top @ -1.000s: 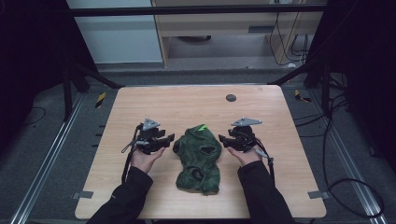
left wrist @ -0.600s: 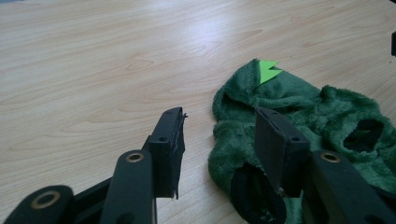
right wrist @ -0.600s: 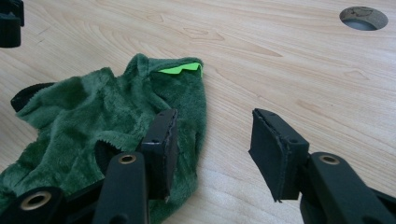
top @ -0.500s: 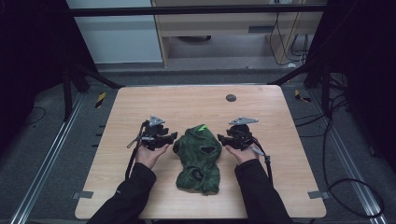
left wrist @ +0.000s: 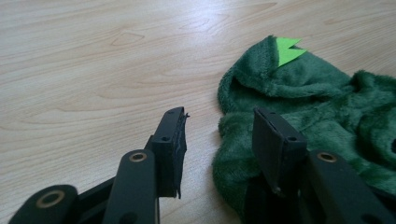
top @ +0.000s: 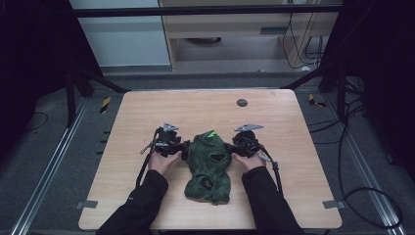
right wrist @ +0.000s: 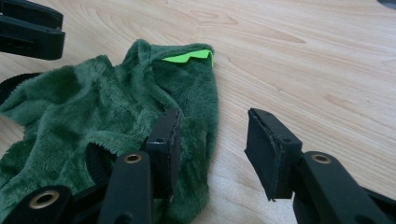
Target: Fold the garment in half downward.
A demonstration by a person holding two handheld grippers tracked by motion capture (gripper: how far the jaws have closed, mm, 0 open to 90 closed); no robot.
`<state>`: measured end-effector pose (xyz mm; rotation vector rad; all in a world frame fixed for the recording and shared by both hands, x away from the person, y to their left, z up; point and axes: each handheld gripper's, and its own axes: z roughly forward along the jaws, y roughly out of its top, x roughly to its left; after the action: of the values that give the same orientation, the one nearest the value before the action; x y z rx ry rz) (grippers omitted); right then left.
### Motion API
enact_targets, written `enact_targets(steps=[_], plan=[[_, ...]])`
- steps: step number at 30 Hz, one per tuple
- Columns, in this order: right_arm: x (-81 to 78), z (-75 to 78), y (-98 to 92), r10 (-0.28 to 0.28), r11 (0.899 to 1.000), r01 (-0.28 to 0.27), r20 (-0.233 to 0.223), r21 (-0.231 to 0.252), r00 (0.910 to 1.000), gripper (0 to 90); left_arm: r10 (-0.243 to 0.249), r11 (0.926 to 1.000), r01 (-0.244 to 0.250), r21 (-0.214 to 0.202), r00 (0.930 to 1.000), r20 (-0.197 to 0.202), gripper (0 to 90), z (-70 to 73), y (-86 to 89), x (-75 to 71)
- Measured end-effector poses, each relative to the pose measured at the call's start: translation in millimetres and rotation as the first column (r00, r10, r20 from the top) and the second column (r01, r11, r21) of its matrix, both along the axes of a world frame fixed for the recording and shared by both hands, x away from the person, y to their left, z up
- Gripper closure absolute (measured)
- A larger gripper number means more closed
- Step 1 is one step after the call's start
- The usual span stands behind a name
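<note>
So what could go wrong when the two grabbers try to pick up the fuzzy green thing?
The left gripper and right gripper each straddle only an edge of the green fleece garment, so one might pinch too little and slip off. The fleece lies bunched, so the fingers could catch several layers together.

No text, label, brand, number or sign can be read in any of the views.
</note>
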<state>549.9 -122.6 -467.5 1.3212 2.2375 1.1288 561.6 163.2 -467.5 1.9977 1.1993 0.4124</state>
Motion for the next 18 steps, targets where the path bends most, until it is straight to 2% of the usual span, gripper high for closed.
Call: enact_targets(steps=[9, 18], plan=[[3.3, -9.8, 5.9, 0.015, 1.000, -0.016, -0.037, -0.021, 0.9992, 56.5, -0.022, 0.9993, 0.023, 0.029, 0.9994, -0.028, 55.4, -9.6, -7.9, 3.1], [5.1, -18.6, 6.9, 0.028, 0.999, -0.030, -0.078, -0.029, 0.9966, 63.2, -0.029, 0.9983, 0.032, 0.049, 0.9975, -0.064, 60.0, -17.2, -10.8, 5.2]])
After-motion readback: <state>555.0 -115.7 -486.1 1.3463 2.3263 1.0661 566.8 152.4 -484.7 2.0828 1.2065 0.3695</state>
